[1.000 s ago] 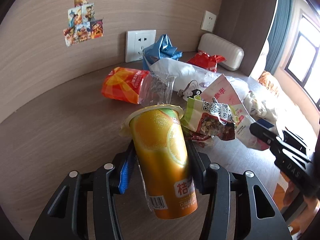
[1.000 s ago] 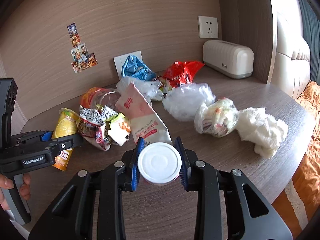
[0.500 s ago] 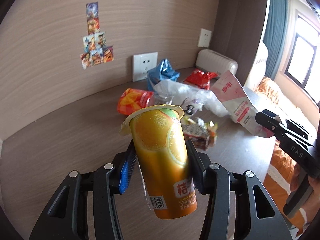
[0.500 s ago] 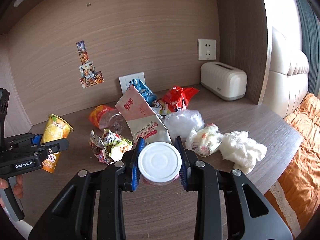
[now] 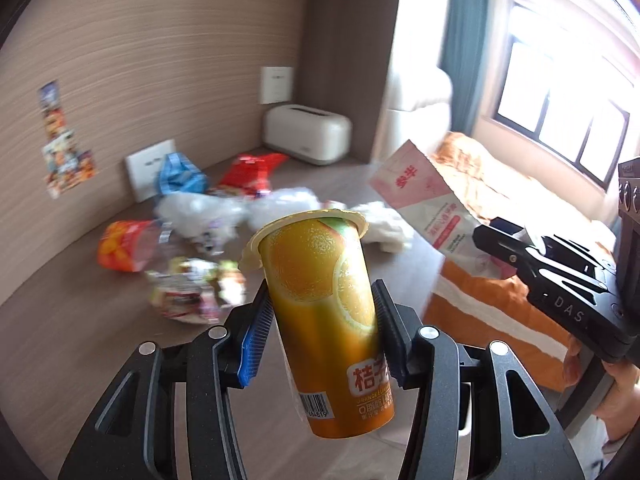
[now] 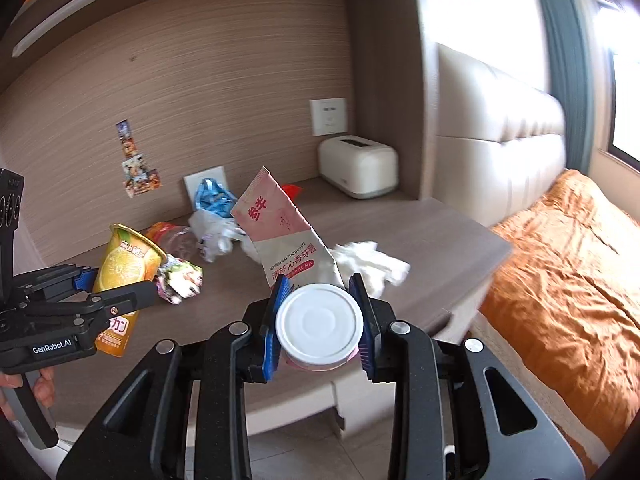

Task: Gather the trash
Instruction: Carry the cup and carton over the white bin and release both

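Left gripper (image 5: 322, 322) pinching an orange juice cup (image 5: 324, 316) by its sides, blue pads pressed against the printed wall, cup tilted with its foil-rimmed top pointing away and its base toward the camera. Right gripper (image 6: 318, 320) clamped on a pink toothpaste tube (image 6: 286, 236), white round cap (image 6: 319, 322) facing the camera between the blue pads, flattened tail sticking up and away. Both loads held in the air above the near edge of the wooden desk (image 6: 400, 232).

Remaining trash on the desk, further back: crumpled snack wrapper (image 6: 180, 278) near the left, orange bag with a clear end (image 5: 126, 244) behind it, white plastic bag (image 6: 214, 232) in the middle, blue wrapper (image 6: 212, 196) against a wall socket plate, red wrapper (image 5: 250, 170) to its right, wad of white tissue (image 6: 372, 264) at the near right. Cream toaster-shaped box (image 6: 358, 166) in the far right corner. Strip of stickers (image 6: 136, 160) on the wood-grain wall. Orange bedspread (image 6: 560, 272) off to the right beyond the desk. Fingers (image 6: 42, 388) wrapped round the left gripper's handle at the lower left of the right wrist view.
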The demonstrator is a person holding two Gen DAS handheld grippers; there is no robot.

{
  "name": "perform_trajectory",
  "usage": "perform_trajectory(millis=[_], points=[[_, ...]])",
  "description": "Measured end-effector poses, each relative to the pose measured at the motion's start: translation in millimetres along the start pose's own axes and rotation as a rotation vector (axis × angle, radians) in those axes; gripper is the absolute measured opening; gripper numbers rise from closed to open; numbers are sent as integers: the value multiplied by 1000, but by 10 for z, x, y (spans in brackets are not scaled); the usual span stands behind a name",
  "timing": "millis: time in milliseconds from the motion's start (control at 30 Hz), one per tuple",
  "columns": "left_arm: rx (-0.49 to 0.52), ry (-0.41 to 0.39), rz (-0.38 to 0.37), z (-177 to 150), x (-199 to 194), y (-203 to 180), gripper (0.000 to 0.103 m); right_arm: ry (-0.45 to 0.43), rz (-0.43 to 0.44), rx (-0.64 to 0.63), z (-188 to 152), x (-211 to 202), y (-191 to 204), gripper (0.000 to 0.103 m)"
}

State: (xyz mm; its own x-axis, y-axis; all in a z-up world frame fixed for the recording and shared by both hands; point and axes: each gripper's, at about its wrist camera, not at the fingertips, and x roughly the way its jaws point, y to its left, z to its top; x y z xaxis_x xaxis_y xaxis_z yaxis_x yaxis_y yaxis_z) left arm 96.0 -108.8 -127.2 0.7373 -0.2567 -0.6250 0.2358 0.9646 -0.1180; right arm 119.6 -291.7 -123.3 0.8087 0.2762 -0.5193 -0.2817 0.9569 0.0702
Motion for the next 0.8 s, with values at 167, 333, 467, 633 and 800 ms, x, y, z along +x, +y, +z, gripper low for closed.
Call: perform_trajectory(millis=[167,333,467,633,800], points=[[84,26,-115,-35,203,-595,49,14,-88,63,-218,-278,-406,32],[171,79,-220,-160,463,-1207,49,39,-180,145,-512,-572,-851,33],[228,135,-301,-337,689,-1649,49,66,-255,216,-776,-763,-1195,33],[292,201,-384,-574,971,-2149,49,109,-331,304,-1163,-958,-1594,33],[354,260,-457,-867,1276,-2620,49,148,-375,386,-1535,-1039,-1934,33]])
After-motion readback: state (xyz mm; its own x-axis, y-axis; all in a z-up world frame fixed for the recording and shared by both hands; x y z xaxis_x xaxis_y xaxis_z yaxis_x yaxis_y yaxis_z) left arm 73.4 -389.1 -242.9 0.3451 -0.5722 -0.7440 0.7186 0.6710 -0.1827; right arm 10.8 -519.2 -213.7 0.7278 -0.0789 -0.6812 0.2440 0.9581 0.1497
